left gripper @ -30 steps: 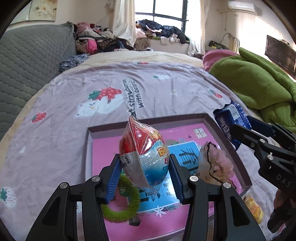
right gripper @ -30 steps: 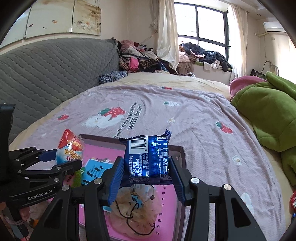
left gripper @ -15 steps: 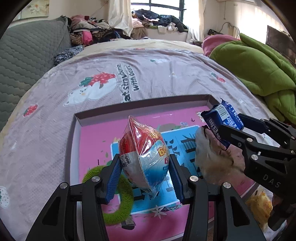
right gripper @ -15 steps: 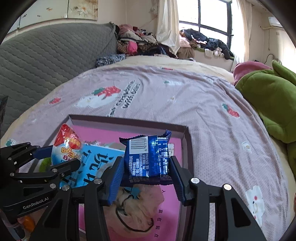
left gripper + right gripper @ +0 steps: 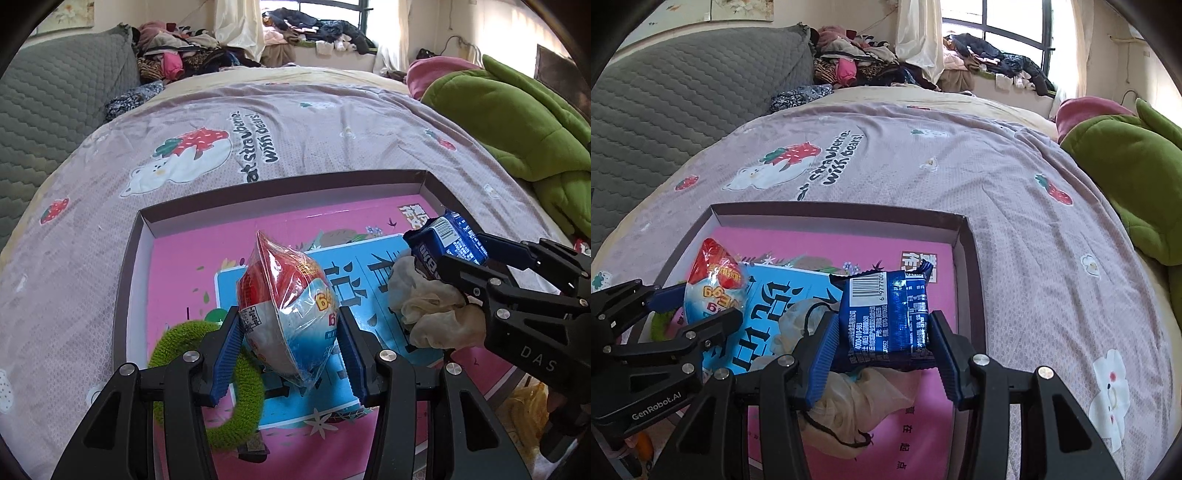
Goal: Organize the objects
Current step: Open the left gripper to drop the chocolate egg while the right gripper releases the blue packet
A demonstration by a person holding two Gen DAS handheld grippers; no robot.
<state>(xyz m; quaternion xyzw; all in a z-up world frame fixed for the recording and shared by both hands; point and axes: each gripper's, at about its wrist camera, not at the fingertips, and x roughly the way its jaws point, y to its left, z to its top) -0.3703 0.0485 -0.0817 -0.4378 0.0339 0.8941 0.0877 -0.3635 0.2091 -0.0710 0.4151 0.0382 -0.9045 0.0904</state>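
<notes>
A wide bed covered by a mauve bedspread (image 5: 303,122) with strawberry and bear prints carries the whole scene, and a shallow box tray (image 5: 280,184) with a pink printed floor lies on it, its dark rim framing the near middle. Inside the tray, a cream fabric pouch (image 5: 432,314) with a black cord lies on the right side, and a green fuzzy ring (image 5: 173,339) lies at the near left.

The left gripper (image 5: 290,345) pinches a red and blue egg-shaped snack pack (image 5: 286,306) above the tray's middle, its blue pads pressed into the crinkly film on either side. The right gripper (image 5: 882,341) clamps a blue biscuit packet (image 5: 886,317) above the pouch, toward the tray's right wall.

The risks come from the soft ground and the slick wrappers. The egg pack is held low on its bulge, so it could squirt upward out of the pads, or roll once let go. The biscuit packet, if dropped onto the lumpy pouch, may slide toward the right wall and tip over it. The two tools are close, and a hasty lowering could knock them together.

Compared with one second ago, both grippers have come forward and lower over the tray: far more of the pink floor and the far rim shows, and the pouch now lies beneath the right tool.
</notes>
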